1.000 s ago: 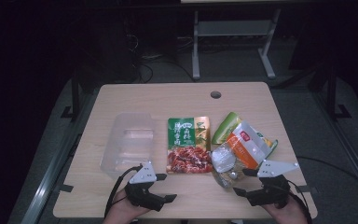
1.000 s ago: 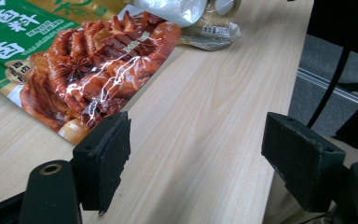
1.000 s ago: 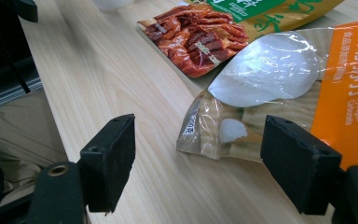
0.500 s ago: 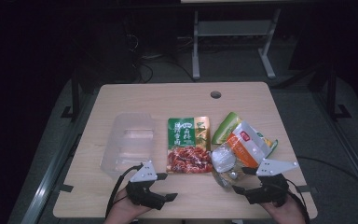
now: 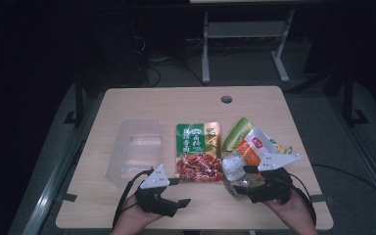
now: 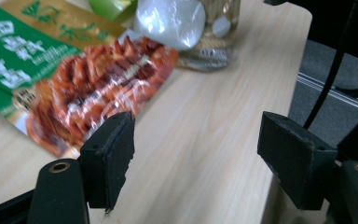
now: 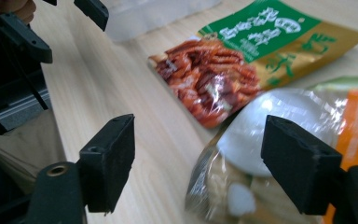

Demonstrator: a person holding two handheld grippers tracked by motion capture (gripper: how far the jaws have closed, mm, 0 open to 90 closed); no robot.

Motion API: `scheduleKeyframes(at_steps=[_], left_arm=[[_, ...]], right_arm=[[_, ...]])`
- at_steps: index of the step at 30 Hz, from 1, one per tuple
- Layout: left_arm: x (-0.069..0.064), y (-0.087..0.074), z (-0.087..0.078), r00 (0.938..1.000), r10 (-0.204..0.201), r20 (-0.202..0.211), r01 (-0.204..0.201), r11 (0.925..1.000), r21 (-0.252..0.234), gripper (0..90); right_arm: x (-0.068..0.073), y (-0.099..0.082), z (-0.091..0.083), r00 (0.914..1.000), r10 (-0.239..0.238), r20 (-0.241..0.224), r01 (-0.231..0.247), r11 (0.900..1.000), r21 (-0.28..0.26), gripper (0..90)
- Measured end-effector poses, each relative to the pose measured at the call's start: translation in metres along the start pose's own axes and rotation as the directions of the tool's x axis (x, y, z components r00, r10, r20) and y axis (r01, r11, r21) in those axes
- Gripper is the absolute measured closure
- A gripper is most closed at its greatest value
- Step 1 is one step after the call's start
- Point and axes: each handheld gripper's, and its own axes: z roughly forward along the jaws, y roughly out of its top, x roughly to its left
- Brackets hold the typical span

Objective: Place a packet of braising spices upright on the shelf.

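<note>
A green and gold snack packet (image 5: 199, 152) printed with red food lies flat at the table's middle. My left gripper (image 5: 180, 191) stands open at the front edge just below and left of it, nothing between its pads; in the left gripper view (image 6: 198, 140) the packet (image 6: 51, 79) lies ahead on the left. My right gripper (image 5: 239, 182) is open at the near end of a clear bag (image 5: 235, 169). In the right gripper view (image 7: 198, 140) that bag (image 7: 261, 126) lies between and just beyond the spread jaws, beside the packet (image 7: 242, 60).
A clear plastic container (image 5: 134, 147) sits left of the packet. A green pouch (image 5: 237, 133) and a white and orange packet (image 5: 257, 147) are piled at the right. A cable hole (image 5: 226, 99) marks the far side. The table's front edge (image 5: 200, 226) is close to both hands.
</note>
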Motion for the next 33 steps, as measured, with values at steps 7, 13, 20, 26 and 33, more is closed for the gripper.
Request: scheduleKeyframes(at_steps=[7,13,20,26,33], left_arm=[[0.010,0.019,0.011,0.9986,0.016,-0.049,-0.017,0.9998,-0.006,29.0],[0.015,0.011,0.023,0.9984,0.023,-0.051,-0.021,0.9993,0.030,28.7],[0.023,0.004,0.030,0.9997,-0.019,-0.016,0.019,0.9989,0.043,30.7],[0.026,0.002,0.040,0.9971,-0.007,-0.076,0.012,0.9970,0.077,33.2],[0.028,0.001,0.047,0.9960,-0.029,-0.085,0.036,0.9955,0.087,37.8]], right_arm=[[-0.013,0.038,0.005,0.9999,0.000,0.015,0.000,0.9995,0.030,21.8],[-0.022,0.049,0.018,1.0000,0.008,-0.002,-0.008,0.9988,0.049,20.6],[-0.033,0.064,0.026,0.9999,0.012,-0.010,-0.011,0.9968,0.080,24.1],[-0.043,0.078,0.034,0.9985,0.027,-0.048,-0.023,0.9963,0.082,28.0],[-0.050,0.100,0.043,0.9986,0.029,-0.044,-0.024,0.9930,0.116,24.8]])
